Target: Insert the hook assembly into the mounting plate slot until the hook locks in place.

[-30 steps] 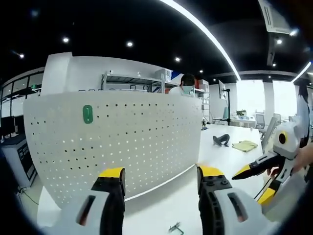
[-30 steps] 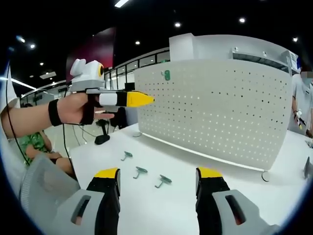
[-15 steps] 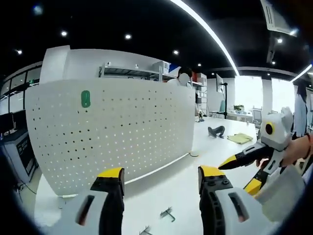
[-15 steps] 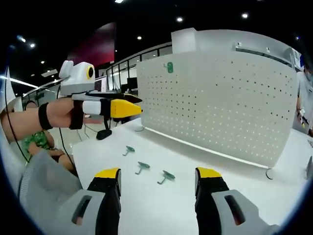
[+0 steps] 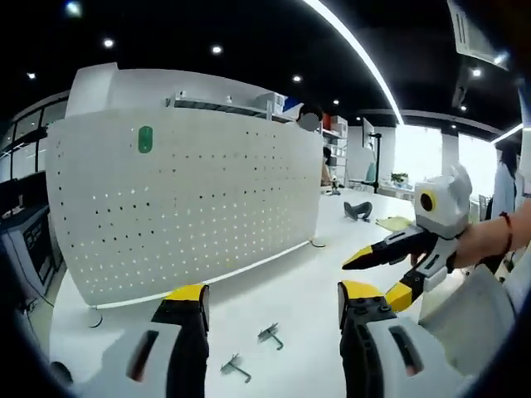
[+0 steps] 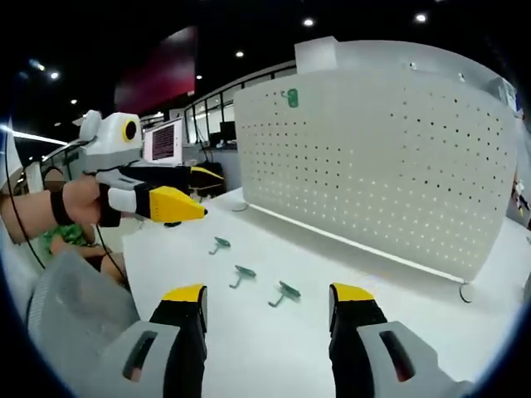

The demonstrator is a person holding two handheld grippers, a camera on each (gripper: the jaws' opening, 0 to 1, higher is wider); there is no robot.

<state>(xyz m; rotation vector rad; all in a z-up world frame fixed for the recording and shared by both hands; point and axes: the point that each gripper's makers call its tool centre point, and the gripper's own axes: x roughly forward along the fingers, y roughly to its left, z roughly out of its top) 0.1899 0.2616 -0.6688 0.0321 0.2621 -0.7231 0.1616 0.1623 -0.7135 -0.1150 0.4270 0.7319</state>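
A: Hook assemblies — three small green ones lie loose on the desk (image 6: 274, 365) in the right gripper view, in a rough line in front of the white pegboard (image 6: 390, 166): the far hook (image 6: 219, 245), the middle hook (image 6: 242, 274) and the near hook (image 6: 286, 292). None is held and none is in the board.

B: Start bigger. How will the board behave?

A: It stands upright on small feet. I judge it stiff but light, so a hard push might slide or tip it. One green tag (image 6: 292, 98) sits high on its face, near the top left corner.

B: And the hooks?

A: Small, rigid and light, I'd guess, and possibly slippery between the pads. I would pinch one by the flat base end — leaving the bent tip free to enter a slot.

B: The tools?

A: The right tool (image 6: 267, 332) has its jaws apart with nothing between them, above the desk near the hooks. The left tool (image 5: 270, 332) is also spread and empty, facing the board.

B: What does each view add?

A: The left gripper view shows only two of the hooks, grey and dim, plus the other tool coming in from the right, jaws parted. It also shows the desk's far end with a dark object (image 5: 358, 211) and a yellow cloth (image 5: 392, 223). The right gripper view gives the hooks' green colour.
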